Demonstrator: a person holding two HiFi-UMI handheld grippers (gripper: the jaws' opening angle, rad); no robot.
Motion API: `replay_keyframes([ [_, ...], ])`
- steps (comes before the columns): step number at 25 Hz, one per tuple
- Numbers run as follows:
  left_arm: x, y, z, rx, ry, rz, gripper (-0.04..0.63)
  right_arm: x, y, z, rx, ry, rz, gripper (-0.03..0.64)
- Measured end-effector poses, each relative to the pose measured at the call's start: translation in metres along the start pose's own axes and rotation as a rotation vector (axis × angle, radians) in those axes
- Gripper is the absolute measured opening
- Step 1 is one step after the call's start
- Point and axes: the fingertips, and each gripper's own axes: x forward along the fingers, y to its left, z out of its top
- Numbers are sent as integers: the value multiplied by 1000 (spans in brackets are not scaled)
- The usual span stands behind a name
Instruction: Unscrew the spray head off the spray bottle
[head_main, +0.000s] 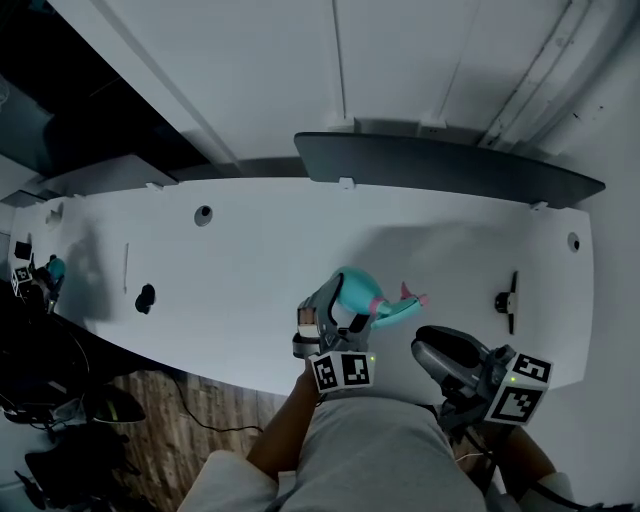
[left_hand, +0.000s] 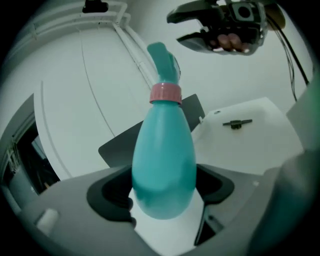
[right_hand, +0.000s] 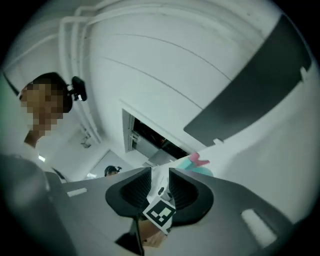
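Your left gripper (head_main: 332, 318) is clamped on the fat lower body of the spray bottle (left_hand: 165, 160), holding it over the table (head_main: 240, 270) close to its near edge. From those jaws the bottle's long axis runs toward the right in the head view, ending in the pink collar (left_hand: 166, 93) and the spray head (left_hand: 164, 60). Your right gripper (right_hand: 160, 182) has its jaws parted with nothing between them. It waits just right of the head and is the nearer one to take it. The table beyond is open, and a small black tool (head_main: 508, 298) lies well apart at the right.
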Motion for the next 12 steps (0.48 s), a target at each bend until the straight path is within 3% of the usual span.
replay_keyframes([
  [3, 0, 2, 2, 54, 5, 32, 380, 5, -25, -12, 225, -26, -43, 159],
  [6, -3, 2, 9, 123, -14, 71, 380, 13, -44, -13, 358, -65, -100, 211],
  [10, -5, -5, 14, 197, -22, 88, 380, 17, -63, -14, 441, -107, -162, 201],
  [12, -6, -8, 11, 217, -10, 84, 380, 19, -59, -15, 376, -80, -164, 152],
])
